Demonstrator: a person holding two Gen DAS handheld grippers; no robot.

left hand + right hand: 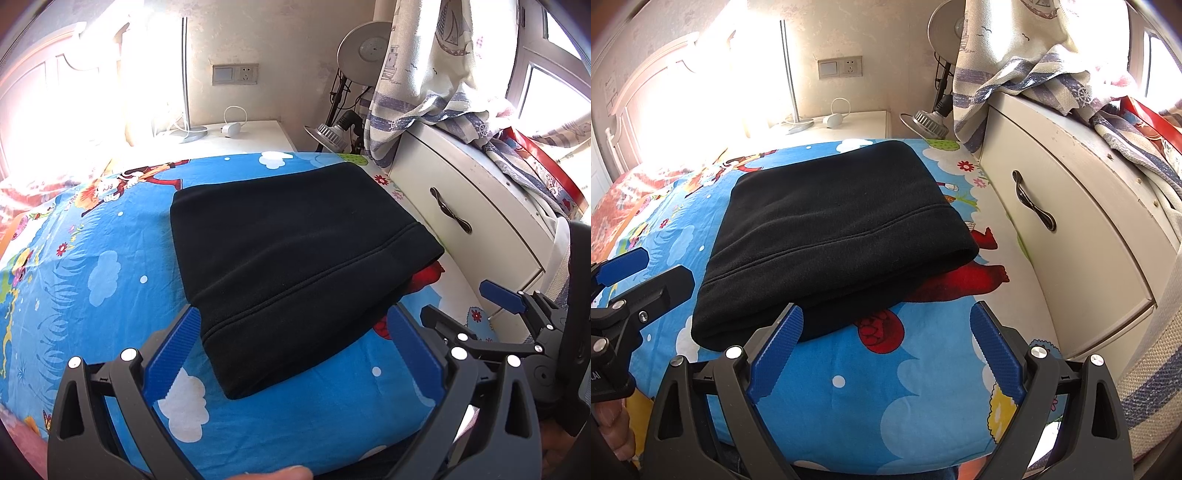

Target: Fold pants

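Where blue cartoon bedsheet (92,266) lies bare, open room runs left and near of pants (288,251). Black pants folded into compact stack, mid-bed, seamed edge facing near, right edge close to cream drawer cabinet (465,206); little room on that side. Far edge of bed meets nightstand (240,136). Left gripper (291,347) released, jaws wide, straddling near corner of stack without pinching. Right gripper (886,347) released, empty, over bare sheet. No readable writing.
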